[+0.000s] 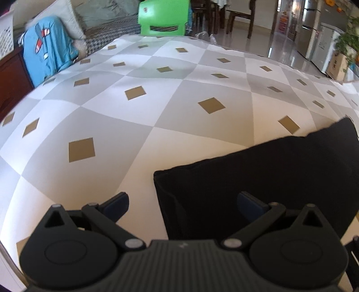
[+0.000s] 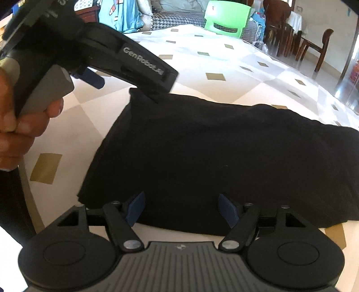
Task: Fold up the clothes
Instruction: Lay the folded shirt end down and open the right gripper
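Note:
A black garment (image 2: 213,146) lies folded into a flat rectangle on the table's diamond-patterned cloth (image 1: 112,112). My right gripper (image 2: 181,209) is open above the garment's near edge, with nothing pinched between its blue pads. My left gripper (image 1: 182,202) is also open, wide. Its right finger hangs over the garment (image 1: 269,175) and its left finger over bare cloth, so the garment's left edge runs below the gap. In the right wrist view a person's hand (image 2: 20,125) holds the left gripper's black housing (image 2: 143,63) over the garment's far left corner.
A green plastic chair (image 1: 163,18) stands past the table's far edge. A blue garment (image 1: 48,54) hangs over furniture at the far left, beside a sofa with a houndstooth cover (image 1: 107,33). Wooden dining chairs (image 2: 314,45) stand on the far right.

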Demonstrator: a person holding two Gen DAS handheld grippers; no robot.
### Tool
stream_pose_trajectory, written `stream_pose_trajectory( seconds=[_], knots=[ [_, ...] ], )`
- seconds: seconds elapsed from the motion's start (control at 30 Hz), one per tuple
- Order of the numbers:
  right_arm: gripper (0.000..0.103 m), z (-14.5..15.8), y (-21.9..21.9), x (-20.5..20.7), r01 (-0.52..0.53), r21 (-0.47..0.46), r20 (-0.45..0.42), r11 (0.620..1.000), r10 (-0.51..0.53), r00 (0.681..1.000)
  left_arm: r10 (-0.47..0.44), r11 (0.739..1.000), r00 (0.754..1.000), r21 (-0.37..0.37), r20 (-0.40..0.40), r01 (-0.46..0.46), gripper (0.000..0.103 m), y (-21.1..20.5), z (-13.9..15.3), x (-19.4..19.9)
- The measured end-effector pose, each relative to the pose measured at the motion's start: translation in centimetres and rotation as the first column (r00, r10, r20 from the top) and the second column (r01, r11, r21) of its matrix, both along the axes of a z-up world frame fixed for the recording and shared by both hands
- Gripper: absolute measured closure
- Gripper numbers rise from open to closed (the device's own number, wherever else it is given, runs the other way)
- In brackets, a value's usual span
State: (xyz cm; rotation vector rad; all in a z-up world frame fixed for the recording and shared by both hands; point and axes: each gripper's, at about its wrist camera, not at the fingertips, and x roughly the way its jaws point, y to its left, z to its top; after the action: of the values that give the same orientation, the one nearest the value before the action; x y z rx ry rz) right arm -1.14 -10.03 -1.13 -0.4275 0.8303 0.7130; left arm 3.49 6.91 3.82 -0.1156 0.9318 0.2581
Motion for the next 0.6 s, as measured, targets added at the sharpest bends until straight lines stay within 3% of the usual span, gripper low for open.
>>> stream_pose_trajectory(
  seconds=[0.23, 0.47, 0.6],
  knots=[
    [0.029, -0.3, 2.1, -1.0, -0.025, 0.028, 0.004, 0.999, 0.025, 1.0, -0.045, 0.996, 0.998, 0.075, 0.032, 0.042, 0.0, -0.9, 1.0, -1.2],
    [0.029, -0.7, 4.1, -1.5, -0.074, 0.082, 0.005, 0.994, 0.074, 0.997, 0.01, 0.998, 0.999, 0.062, 0.034, -0.012, 0.0, 0.7, 1.3, -1.8],
    [0.029, -0.5, 4.7, -1.4, -0.155, 0.111, -0.039, 0.982, 0.16, 0.986, 0.046, 0.998, 0.998, 0.051, 0.034, -0.047, 0.0, 1.8, 1.4, -2.2]
  ],
)
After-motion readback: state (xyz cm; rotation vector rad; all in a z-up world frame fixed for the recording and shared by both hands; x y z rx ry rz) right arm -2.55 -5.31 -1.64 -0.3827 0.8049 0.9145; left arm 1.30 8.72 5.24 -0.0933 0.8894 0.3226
